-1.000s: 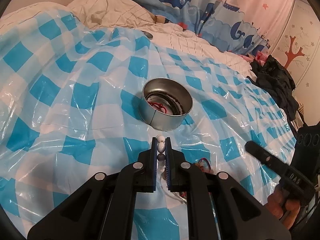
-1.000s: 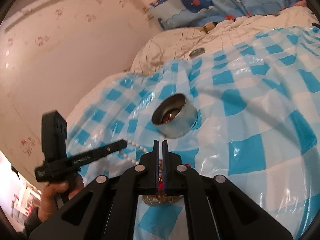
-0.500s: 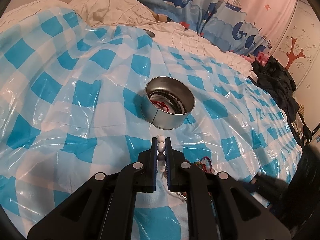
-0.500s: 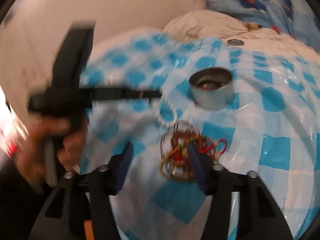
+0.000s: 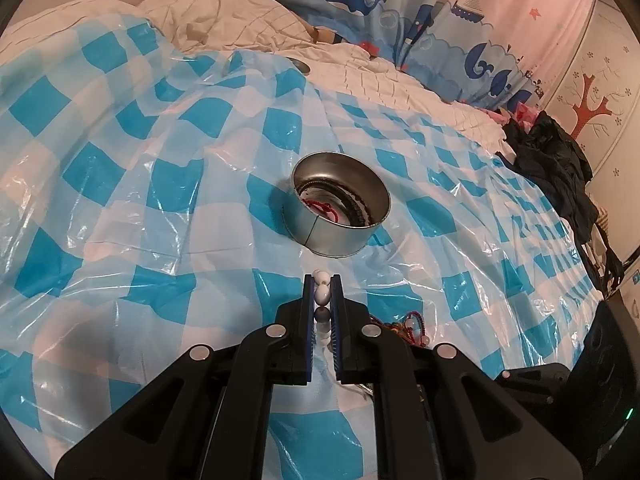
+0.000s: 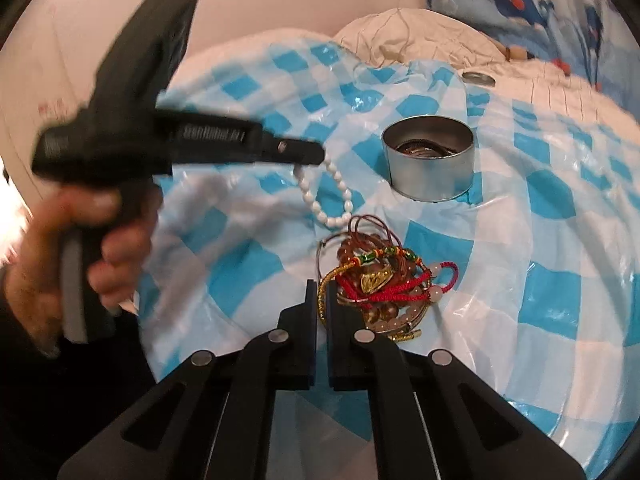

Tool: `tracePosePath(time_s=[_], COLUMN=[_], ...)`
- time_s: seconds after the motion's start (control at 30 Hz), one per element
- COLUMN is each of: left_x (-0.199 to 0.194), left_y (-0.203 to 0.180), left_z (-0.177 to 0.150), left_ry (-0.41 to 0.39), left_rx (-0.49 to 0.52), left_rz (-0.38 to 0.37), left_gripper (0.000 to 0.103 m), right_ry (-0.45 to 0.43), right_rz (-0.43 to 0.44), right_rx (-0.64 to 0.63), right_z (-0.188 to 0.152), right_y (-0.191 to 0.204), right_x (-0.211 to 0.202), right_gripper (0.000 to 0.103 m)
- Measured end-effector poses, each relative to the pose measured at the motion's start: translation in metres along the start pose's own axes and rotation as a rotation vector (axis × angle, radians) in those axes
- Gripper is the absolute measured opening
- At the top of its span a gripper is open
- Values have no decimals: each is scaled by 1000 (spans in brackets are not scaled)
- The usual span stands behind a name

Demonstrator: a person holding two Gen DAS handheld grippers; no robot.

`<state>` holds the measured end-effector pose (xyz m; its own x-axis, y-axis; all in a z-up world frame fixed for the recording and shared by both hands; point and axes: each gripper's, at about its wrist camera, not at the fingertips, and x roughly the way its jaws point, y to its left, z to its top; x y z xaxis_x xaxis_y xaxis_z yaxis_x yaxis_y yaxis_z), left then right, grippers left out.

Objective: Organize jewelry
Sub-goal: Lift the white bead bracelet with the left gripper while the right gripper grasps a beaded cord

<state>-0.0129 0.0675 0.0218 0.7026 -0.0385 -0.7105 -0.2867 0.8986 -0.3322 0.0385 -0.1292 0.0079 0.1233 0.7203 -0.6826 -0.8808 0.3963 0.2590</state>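
My left gripper (image 5: pixel 322 280) is shut on a white bead bracelet (image 5: pixel 322 292); in the right wrist view the bracelet (image 6: pixel 332 196) hangs from the left gripper (image 6: pixel 316 152) above the cloth. A round metal tin (image 5: pixel 340 208) holding a red cord and a dark beaded band sits just beyond it, also in the right wrist view (image 6: pixel 432 164). A tangled pile of bracelets (image 6: pixel 380 284) lies in front of my right gripper (image 6: pixel 321 288). The right jaws are nearly closed with a gold cord of the pile between the tips.
A blue-and-white checked plastic sheet (image 5: pixel 160 200) covers the bed. White bedding (image 5: pixel 224 16) and a whale-print curtain (image 5: pixel 400 4) lie behind. Dark clothing (image 5: pixel 556 160) is piled at the right edge. A small metal lid (image 6: pixel 478 77) rests on the bedding.
The right gripper swung over the bracelet pile, opened, then closed again at the pile's left edge. The left gripper stayed shut on the white bracelet, nearly still.
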Motion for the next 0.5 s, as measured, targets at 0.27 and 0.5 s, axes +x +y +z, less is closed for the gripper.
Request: tracePosePath(time_s=[0.27,0.5], left_x=[-4,-7], left_y=[-1,-3], left_z=[2,5], left_ry=[-12,-18], left_rx=[1,-2], left_rz=[-13,-19], left_gripper=[7,7], right_ry=[-215,-289], right_rz=[243,381], right_rx=[294,372], right_z=[10,16], right_y=[-48,-61], right_x=[-42,-54], right_gripper=[4,4])
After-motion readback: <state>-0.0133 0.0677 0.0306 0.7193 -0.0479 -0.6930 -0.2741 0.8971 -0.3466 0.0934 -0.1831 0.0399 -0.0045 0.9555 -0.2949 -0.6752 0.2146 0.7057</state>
